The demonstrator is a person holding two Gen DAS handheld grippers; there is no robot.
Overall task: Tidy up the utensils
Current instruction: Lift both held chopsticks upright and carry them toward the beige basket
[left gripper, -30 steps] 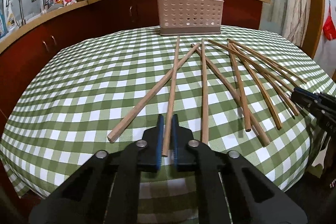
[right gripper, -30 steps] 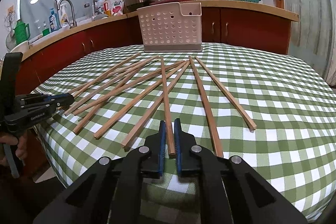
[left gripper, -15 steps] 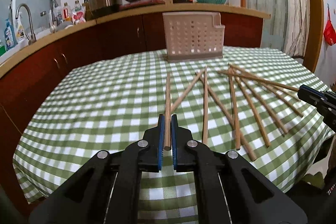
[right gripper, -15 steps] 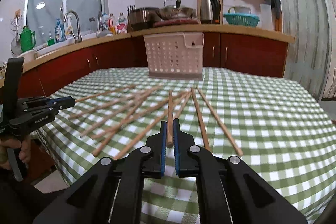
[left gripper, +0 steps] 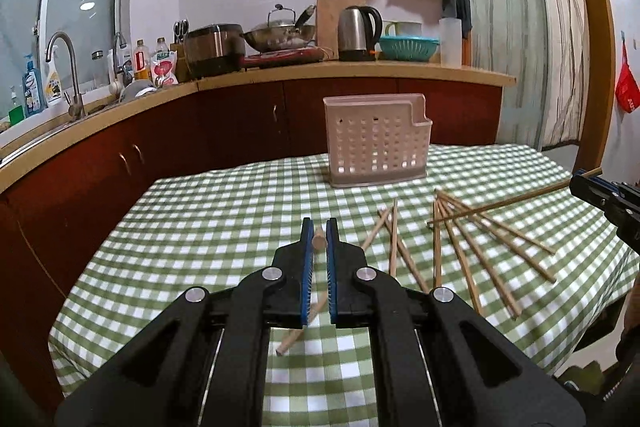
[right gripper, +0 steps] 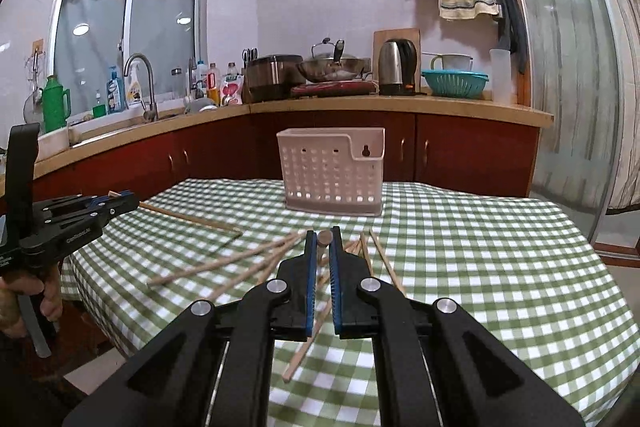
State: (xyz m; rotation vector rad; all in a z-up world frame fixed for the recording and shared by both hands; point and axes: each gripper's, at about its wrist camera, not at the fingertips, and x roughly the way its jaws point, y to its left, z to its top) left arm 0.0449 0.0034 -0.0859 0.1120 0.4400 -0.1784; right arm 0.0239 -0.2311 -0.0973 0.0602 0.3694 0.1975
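Left gripper [left gripper: 319, 241]: fingers narrow, one chopstick [left gripper: 319, 239] clamped, lifted off bench [left gripper: 224, 211]. Right gripper [right gripper: 323, 243]: fingers narrow, second chopstick [right gripper: 325, 238] clamped, end-on to camera. Basket [right gripper: 331, 175] upright at far side of bench, well apart from both grippers. Remaining sticks [left gripper: 460, 247] loose on cloth.

Advised: sticks tipped near vertical over basket opening. Tips lowered inside rim before release. One gripper at a time, collision avoided. Grip kept firm; thin sticks judged prone to pivoting.
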